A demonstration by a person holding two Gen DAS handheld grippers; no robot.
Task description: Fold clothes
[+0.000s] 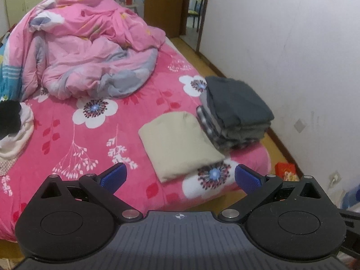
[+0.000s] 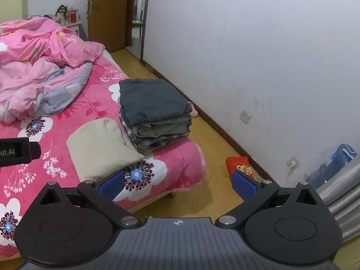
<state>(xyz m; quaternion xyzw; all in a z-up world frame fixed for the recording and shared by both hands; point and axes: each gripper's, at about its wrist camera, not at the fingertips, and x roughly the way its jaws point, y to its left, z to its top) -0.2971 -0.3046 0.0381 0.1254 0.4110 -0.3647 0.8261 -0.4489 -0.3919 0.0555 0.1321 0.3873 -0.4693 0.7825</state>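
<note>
Left gripper [image 1: 180, 177]: jaws spread wide, holding nothing, raised above the near edge of the bed.
Right gripper [image 2: 178, 181]: jaws spread wide and empty, out over the bed's corner and the wooden floor [image 2: 202, 139].
Beige folded garment [image 1: 177, 144]: flat on the pink floral bedspread [image 1: 90, 139], just ahead of the left gripper and apart from it; ahead and left of the right gripper.
Stack of folded clothes [image 1: 236, 112]: dark grey piece on top, checked fabric lower down, touching the beige garment's far right edge, at the bed's edge near the wall.
Unfolded clothes [image 1: 13, 126]: black and white heap, far left.
Pink duvet [image 1: 90, 51]: crumpled, farthest back.
</note>
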